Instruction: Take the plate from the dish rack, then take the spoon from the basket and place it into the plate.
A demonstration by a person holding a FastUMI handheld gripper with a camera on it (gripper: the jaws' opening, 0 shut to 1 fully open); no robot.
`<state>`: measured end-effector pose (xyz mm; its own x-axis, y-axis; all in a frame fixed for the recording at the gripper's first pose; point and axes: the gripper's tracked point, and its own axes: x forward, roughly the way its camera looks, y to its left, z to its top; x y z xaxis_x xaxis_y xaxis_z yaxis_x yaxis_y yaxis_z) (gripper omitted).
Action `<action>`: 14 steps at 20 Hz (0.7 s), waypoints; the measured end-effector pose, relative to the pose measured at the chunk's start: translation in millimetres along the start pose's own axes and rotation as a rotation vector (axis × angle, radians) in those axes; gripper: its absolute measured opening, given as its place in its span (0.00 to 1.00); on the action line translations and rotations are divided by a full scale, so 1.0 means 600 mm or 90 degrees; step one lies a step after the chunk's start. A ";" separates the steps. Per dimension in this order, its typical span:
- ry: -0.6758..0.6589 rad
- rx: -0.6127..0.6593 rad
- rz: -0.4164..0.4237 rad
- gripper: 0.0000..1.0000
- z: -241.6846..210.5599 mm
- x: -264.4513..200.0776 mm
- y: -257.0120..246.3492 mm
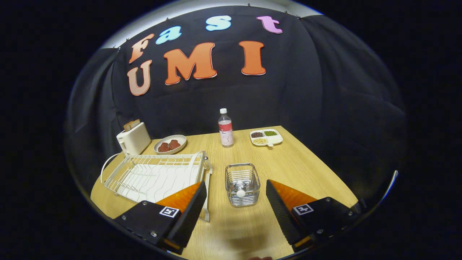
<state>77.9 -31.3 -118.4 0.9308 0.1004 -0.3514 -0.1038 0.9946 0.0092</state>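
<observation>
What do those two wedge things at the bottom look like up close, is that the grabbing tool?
Yes, that is the gripper: two wedge-shaped fingers that stand apart, open, with the wire basket just ahead between them. Their inner faces are ribbed for grip. Each finger sits on a dark block held by small screws, and each block carries a square black-and-white tag. No cables or sleeve can be seen.

White dish rack point(153, 177); silver wire basket point(242, 183); light woodgrain table point(288, 162).

Gripper point(236, 206) with fingers spread wide and empty above the table's point(306, 169) near edge, wire basket point(242, 184) just ahead
</observation>
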 end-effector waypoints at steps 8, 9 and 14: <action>0.000 -0.059 0.025 0.73 -0.035 0.069 -0.008; 0.003 -0.064 0.028 0.66 -0.040 0.076 -0.009; 0.018 -0.058 0.052 0.13 -0.054 0.091 -0.004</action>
<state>117.5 -29.0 -167.9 0.9080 0.1788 -0.3789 -0.2112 0.9764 -0.0454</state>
